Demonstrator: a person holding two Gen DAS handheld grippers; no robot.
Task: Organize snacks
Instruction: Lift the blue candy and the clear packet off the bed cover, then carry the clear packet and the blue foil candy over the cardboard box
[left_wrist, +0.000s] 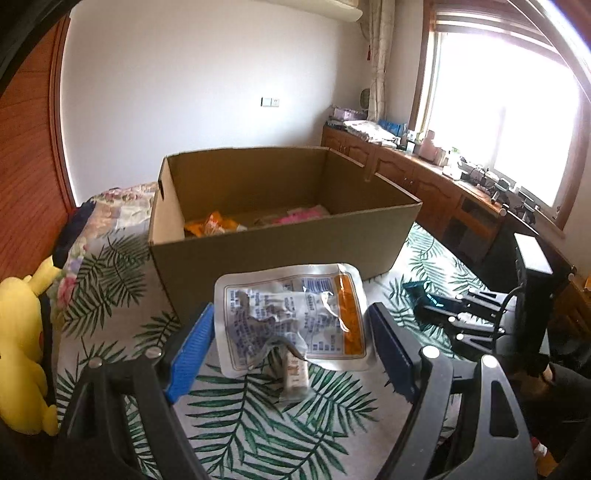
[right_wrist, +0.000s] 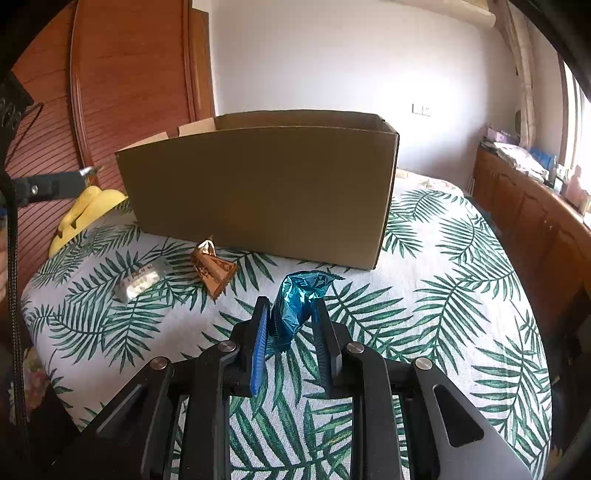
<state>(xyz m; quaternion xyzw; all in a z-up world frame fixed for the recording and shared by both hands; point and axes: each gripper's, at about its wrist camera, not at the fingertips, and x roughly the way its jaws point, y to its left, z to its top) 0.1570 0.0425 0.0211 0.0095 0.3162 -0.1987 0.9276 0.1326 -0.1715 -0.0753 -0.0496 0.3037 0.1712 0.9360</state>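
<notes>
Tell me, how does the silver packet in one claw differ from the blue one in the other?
The silver snack pouch is flat and wide, printed with text and an orange stripe; the blue foil wrapper is narrow, crumpled and plain. The left gripper spans the pouch with jaws wide apart; the right gripper pinches the wrapper with jaws nearly together. Both are held in front of the cardboard box.

Brown cardboard box (right_wrist: 258, 192), green palm-leaf bedspread (right_wrist: 443, 295), shiny blue wrapper (right_wrist: 295, 302), yellow plush (left_wrist: 18, 339)

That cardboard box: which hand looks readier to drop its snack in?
Probably left. The left gripper holds a silver pouch just before the cardboard box, looking into it; the right gripper, clamping a blue wrapper, sits lower.
</notes>
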